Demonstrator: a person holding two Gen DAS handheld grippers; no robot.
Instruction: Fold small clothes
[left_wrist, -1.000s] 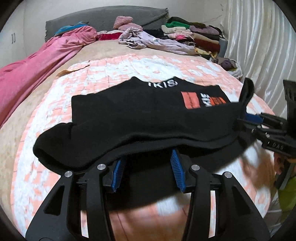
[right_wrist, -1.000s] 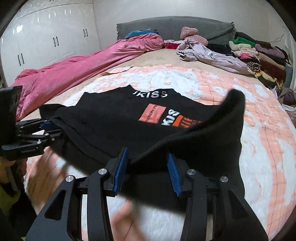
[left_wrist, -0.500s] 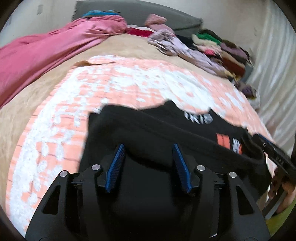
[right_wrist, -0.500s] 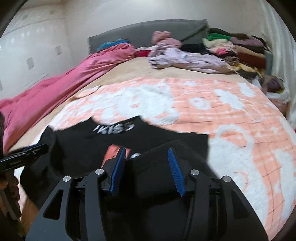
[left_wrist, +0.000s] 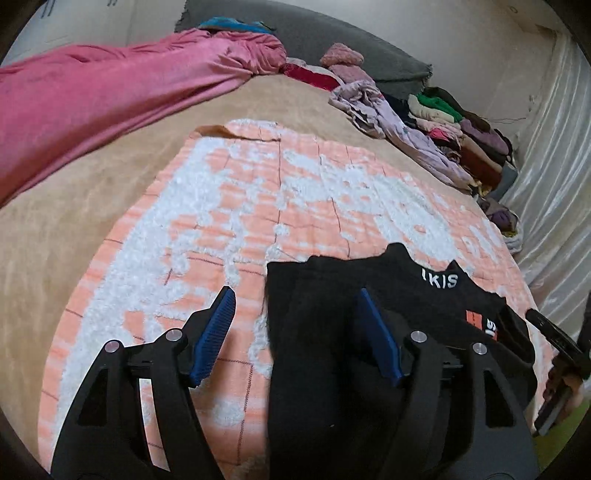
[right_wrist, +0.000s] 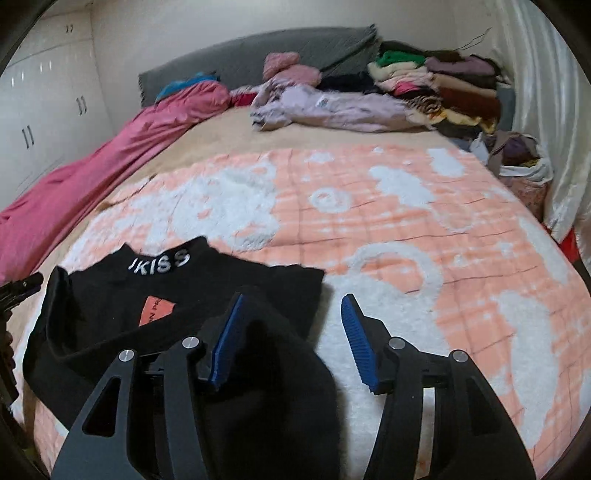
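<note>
Now | left hand-held gripper (left_wrist: 297, 334) spread wide, empty | right hand-held gripper (right_wrist: 293, 338) likewise | black shirt (right_wrist: 177, 314) released

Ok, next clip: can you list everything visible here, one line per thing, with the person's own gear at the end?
black top: one, black with white lettering and an orange patch, lying folded on the blanket's near edge
blanket: one, orange and white, spread over the bed
pink quilt: one, bunched along the bed's left side
lilac garment: one, crumpled near the headboard
clothes pile: one heap, mixed colours, far right corner
headboard: one, grey, far end
wardrobe: one, white, left wall
curtain: one, pale, right wall
left gripper: black with blue fingers, open above the top's left edge
right gripper: black with blue fingers, open above the top's right edge
</note>
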